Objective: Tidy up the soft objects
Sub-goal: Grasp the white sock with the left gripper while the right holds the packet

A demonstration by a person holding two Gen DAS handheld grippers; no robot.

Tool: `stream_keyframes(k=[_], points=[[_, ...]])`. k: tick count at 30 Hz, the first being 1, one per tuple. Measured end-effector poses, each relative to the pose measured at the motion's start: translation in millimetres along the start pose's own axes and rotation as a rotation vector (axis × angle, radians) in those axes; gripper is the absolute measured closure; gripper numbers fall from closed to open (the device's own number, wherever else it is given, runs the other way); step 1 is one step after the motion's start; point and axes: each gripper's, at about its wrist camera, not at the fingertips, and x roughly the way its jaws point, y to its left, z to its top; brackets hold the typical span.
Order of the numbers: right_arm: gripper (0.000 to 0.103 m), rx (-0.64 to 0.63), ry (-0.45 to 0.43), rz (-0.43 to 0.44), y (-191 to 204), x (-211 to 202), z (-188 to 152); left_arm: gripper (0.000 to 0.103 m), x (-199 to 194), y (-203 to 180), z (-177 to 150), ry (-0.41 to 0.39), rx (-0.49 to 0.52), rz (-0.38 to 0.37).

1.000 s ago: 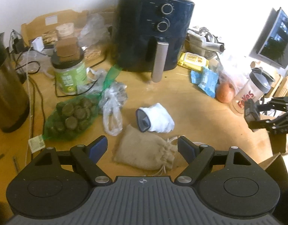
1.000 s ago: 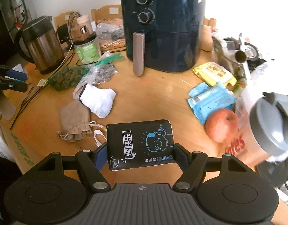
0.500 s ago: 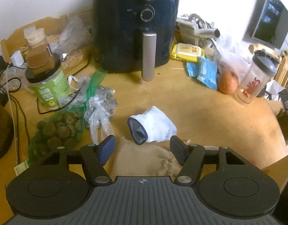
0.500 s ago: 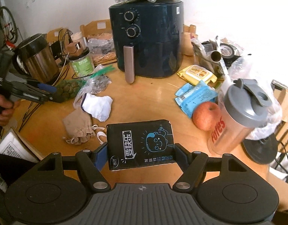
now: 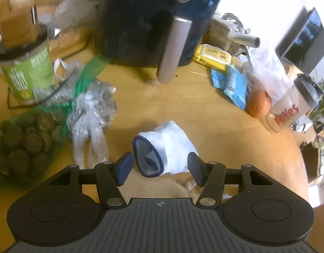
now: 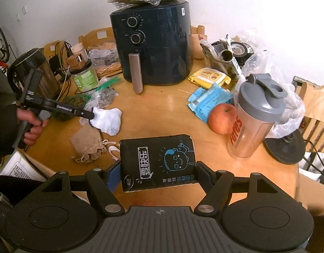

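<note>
A white sock with a dark cuff (image 5: 166,147) lies on the wooden table (image 5: 183,109). My left gripper (image 5: 159,168) is open, its fingers on either side of the sock's cuff end, not closed on it. It also shows in the right wrist view (image 6: 91,115) at the sock (image 6: 108,121). A tan drawstring pouch (image 6: 88,145) lies just in front of the sock, partly hidden under the left gripper (image 5: 157,187). My right gripper (image 6: 158,174) is shut on a black tissue pack (image 6: 157,161), held above the table's near edge.
A dark air fryer (image 6: 153,46) stands at the back. A green net bag (image 5: 24,139), a clear plastic bag (image 5: 92,113) and a green jar (image 5: 27,71) sit at left. An apple (image 6: 222,118), a shaker bottle (image 6: 254,116) and blue packets (image 6: 208,101) sit at right.
My left gripper has moved forward over the pouch to the white sock, which now sits between its fingers. My right gripper has risen and pulled back, still holding the tissue pack.
</note>
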Motion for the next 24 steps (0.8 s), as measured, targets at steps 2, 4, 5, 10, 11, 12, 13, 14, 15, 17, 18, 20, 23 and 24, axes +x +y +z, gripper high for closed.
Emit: stream_keyframes(k=[2, 4, 5, 10, 11, 12, 13, 14, 15, 17, 18, 20, 23, 24], points=[[0.028, 0.01, 0.0, -0.002, 0, -2, -2, 0.047, 10, 8, 1, 0.015, -0.034, -0.027], [0.028, 0.018, 0.001, -0.005, 0, -3, -3, 0.047, 18, 13, 2, 0.021, -0.057, -0.045], [0.028, 0.022, 0.001, -0.007, 0, -3, -4, 0.047, 23, 18, 3, 0.027, -0.076, -0.054], [0.028, 0.04, 0.004, -0.012, -1, -5, -9, 0.047, 38, 43, 4, 0.034, -0.204, -0.127], [0.028, 0.041, 0.006, -0.012, -1, -6, -10, 0.047, 40, 48, 4, 0.034, -0.234, -0.147], [0.028, 0.044, 0.007, -0.013, -1, -6, -10, 0.047, 44, 53, 4, 0.036, -0.269, -0.173], [0.028, 0.046, 0.009, -0.013, -2, -6, -11, 0.047, 46, 58, 3, 0.039, -0.295, -0.188], [0.028, 0.047, 0.01, -0.013, -1, -6, -12, 0.047, 49, 62, 3, 0.047, -0.324, -0.196], [0.028, 0.047, 0.011, -0.014, -1, -7, -12, 0.047, 51, 65, 3, 0.053, -0.351, -0.207], [0.028, 0.048, 0.01, -0.013, -2, -8, -12, 0.052, 53, 71, 2, 0.057, -0.396, -0.237], [0.028, 0.048, 0.009, -0.013, -2, -8, -12, 0.066, 53, 72, 3, 0.056, -0.408, -0.244], [0.028, 0.049, 0.006, -0.015, -3, -8, -12, 0.078, 50, 72, 3, 0.054, -0.416, -0.258], [0.028, 0.05, -0.001, -0.012, -5, -9, -11, 0.086, 45, 70, 5, 0.061, -0.421, -0.256], [0.028, 0.048, -0.002, -0.011, -5, -9, -11, 0.089, 43, 68, 5, 0.061, -0.417, -0.25]])
